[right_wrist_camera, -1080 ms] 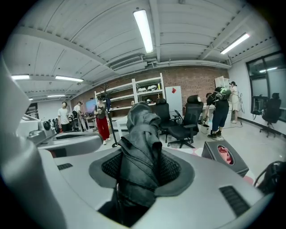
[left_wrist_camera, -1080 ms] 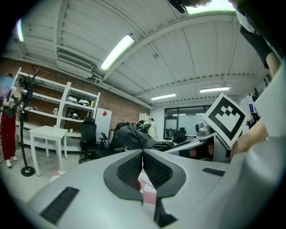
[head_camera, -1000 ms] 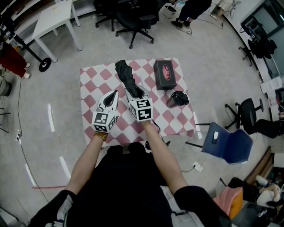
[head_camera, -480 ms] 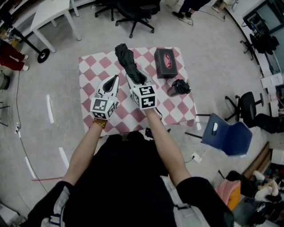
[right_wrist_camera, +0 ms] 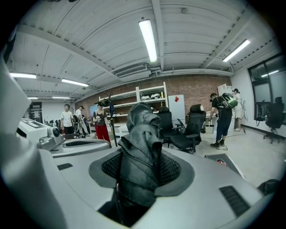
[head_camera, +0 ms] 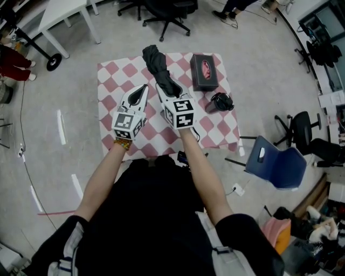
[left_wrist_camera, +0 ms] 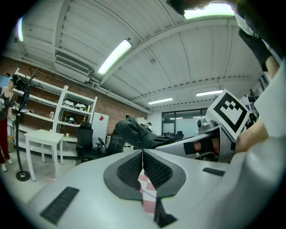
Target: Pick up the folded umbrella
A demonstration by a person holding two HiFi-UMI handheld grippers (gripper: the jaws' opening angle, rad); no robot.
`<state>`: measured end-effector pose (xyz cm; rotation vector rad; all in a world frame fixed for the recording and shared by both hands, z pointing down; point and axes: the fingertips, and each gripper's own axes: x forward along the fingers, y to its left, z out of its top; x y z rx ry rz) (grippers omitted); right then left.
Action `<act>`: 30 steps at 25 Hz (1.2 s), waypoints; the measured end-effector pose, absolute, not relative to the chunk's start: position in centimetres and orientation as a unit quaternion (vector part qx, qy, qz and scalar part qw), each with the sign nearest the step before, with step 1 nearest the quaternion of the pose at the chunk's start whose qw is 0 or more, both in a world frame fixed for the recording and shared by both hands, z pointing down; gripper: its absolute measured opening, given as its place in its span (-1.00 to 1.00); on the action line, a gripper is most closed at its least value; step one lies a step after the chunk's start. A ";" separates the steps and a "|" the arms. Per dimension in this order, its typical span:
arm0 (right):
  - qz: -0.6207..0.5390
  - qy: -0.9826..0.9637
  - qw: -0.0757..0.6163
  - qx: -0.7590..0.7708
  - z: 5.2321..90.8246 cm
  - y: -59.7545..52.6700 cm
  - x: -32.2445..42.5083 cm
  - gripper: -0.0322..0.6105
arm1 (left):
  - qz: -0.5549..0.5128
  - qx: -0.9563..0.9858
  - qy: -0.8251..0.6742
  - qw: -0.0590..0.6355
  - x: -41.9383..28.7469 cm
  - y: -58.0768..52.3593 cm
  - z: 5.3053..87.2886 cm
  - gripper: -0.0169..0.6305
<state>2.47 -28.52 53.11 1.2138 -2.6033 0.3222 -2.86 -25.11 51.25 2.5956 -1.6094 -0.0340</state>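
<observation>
The folded black umbrella [head_camera: 158,67] sticks out ahead of my right gripper [head_camera: 166,88], which is shut on its near end, and it hangs over the far half of the checkered table [head_camera: 110,81]. In the right gripper view its bunched fabric [right_wrist_camera: 142,143] fills the gap between the ribbed pads [right_wrist_camera: 172,169]. My left gripper [head_camera: 142,89] hovers just left of it with its jaws shut and nothing between them. In the left gripper view the pads [left_wrist_camera: 134,167] meet, and the umbrella [left_wrist_camera: 132,134] rises beyond them beside the right gripper [left_wrist_camera: 210,145].
A black tissue box [head_camera: 205,71] lies on the table's far right, and a small black object [head_camera: 218,102] lies near the right edge. A blue chair [head_camera: 276,168] stands right of the table. Office chairs [head_camera: 164,11] and a white table [head_camera: 64,13] stand beyond, with several people in the background.
My right gripper has risen a little with the umbrella in it. The left gripper has stayed beside it, still shut.
</observation>
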 end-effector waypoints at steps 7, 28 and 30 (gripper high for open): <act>0.100 -0.899 0.121 0.409 52.2 -28.0 2.7 -0.30 | -0.012 0.851 -0.523 0.040 -2.7 -24.8 50.9 -0.90; 0.041 -0.904 0.072 0.420 48.7 -26.7 2.8 -0.30 | -0.027 0.854 -0.520 0.018 -2.0 -24.4 49.0 -0.90; 0.036 -0.904 0.070 0.421 48.7 -26.5 2.8 -0.30 | -0.027 0.852 -0.522 0.017 -2.1 -24.4 48.9 -0.90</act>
